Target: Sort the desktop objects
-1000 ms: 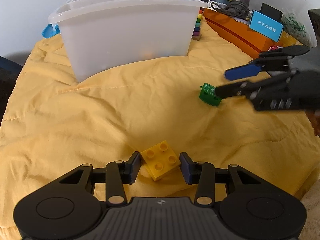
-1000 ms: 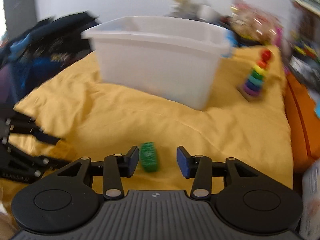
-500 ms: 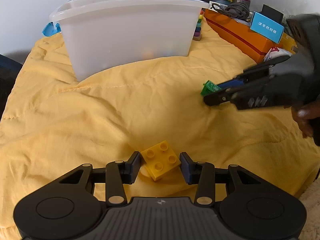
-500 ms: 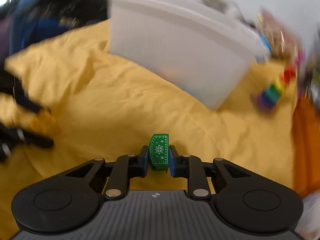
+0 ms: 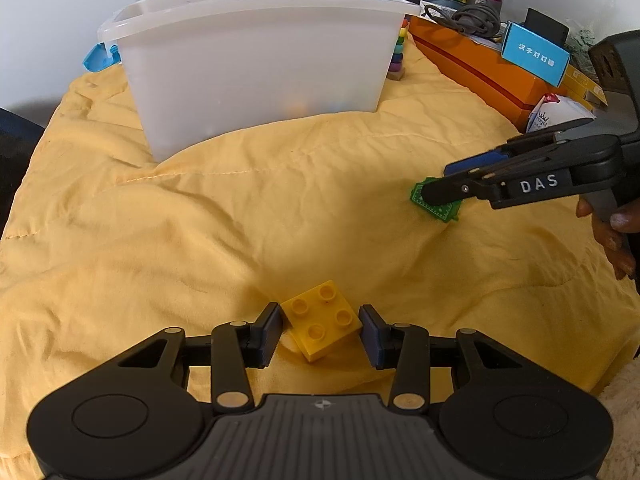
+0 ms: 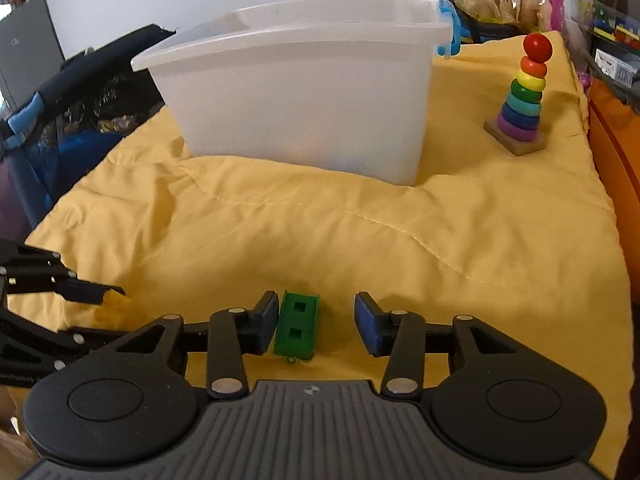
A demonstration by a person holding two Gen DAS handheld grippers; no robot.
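In front of the white bin [image 6: 304,92], the right gripper [image 6: 316,322] is opening around the green block [image 6: 297,325], which lies loose, while the left gripper [image 5: 321,334] waits half-open around the yellow brick [image 5: 322,324], probably for binning.

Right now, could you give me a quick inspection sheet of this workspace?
Surface: wrinkled yellow quilt.
Job's things: yellow brick and green brick lying on the quilt; white bin behind.
Clutter: ring stacker, orange box.
Grippers: left gripper open around the yellow brick; right gripper opening, green brick between its fingers, against the left one.
Cables: grey coil on the orange box.
Surroundings: toys, bags.
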